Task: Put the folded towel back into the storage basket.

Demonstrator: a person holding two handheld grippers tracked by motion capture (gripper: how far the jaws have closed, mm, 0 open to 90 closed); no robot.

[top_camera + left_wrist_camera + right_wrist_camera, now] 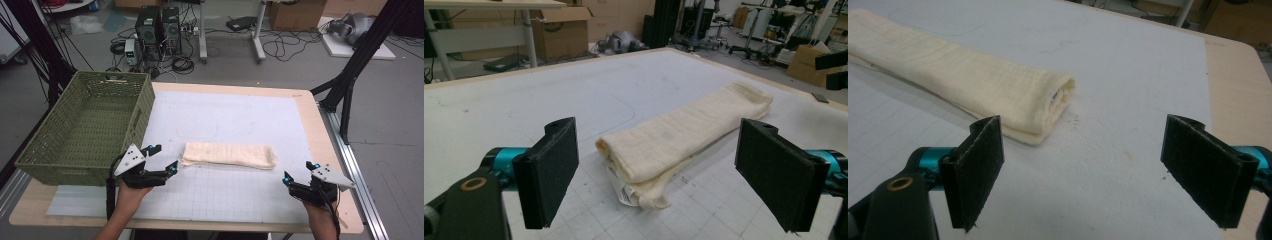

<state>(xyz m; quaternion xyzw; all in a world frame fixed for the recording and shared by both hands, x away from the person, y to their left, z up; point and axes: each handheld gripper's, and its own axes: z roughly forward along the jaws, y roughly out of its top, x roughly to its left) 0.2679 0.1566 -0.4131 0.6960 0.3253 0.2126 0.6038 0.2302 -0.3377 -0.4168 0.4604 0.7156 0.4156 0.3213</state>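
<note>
Hands hold both grippers [161,159] [301,172], jaws apart, flanking folded towel [228,155].

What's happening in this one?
A person holds a gripper in each hand over a white mat. A folded cream towel lies between them. The left gripper sits close to the towel's left end, the right gripper off its right end. Both are open, holding nothing. A green basket stands at the left.

The setting is a robotics lab or workshop; computer towers [159,29] stand on the bare grey floor [390,125] amid loose cables [280,47]. Cardboard boxes [296,14] sit by desk legs [258,35]; black frame struts [357,60] flank the gridded work table [305,102].
</note>
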